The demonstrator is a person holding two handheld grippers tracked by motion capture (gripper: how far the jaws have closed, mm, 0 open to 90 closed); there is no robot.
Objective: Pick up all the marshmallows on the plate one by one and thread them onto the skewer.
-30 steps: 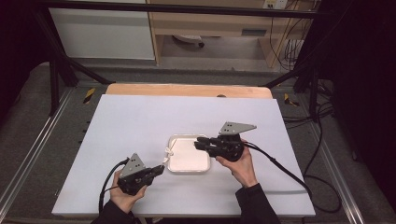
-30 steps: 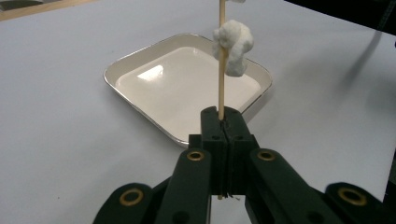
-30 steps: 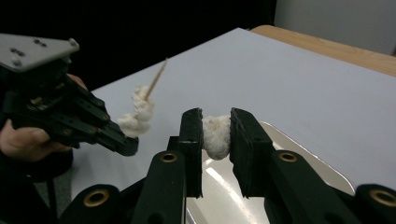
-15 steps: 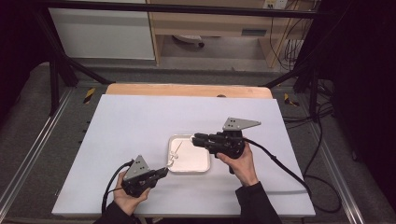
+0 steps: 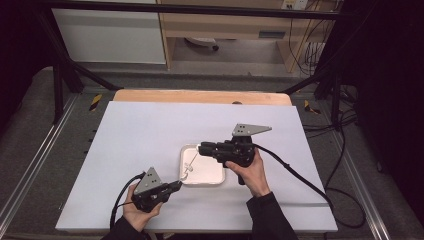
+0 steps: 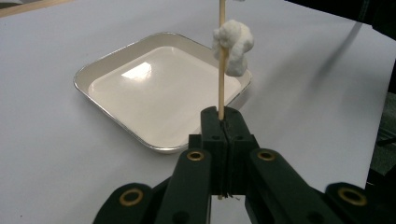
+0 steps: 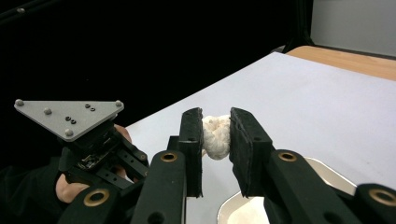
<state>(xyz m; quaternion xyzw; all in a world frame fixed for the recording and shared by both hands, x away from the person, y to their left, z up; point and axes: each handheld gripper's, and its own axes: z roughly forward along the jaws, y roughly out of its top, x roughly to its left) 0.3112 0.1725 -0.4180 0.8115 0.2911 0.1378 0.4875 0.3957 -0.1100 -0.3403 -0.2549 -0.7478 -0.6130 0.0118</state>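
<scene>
A shallow white square tray point(image 5: 211, 173) point(image 6: 154, 93) lies on the white table. My left gripper point(image 5: 176, 186) point(image 6: 223, 116), at the tray's near-left corner, is shut on a thin wooden skewer point(image 5: 191, 161) point(image 6: 220, 88). The skewer slants up over the tray. A white fluffy lump point(image 6: 233, 44) is threaded on it. My right gripper point(image 5: 201, 148) point(image 7: 215, 126) hovers above the tray near the skewer's upper end and is shut on another white lump point(image 7: 215, 135). In the right gripper view, the left gripper's grey plate point(image 7: 67, 116) shows at the lower left.
The white tabletop point(image 5: 150, 130) has a wooden strip point(image 5: 200, 96) along its far edge. The right gripper's black cable point(image 5: 300, 180) trails over the table's right side. Metal rails, black frame posts and a cabinet stand around the table.
My right gripper has edged a little to the left, toward the skewer's upper end, with the lump still in its jaws. The left hand has stayed put.
</scene>
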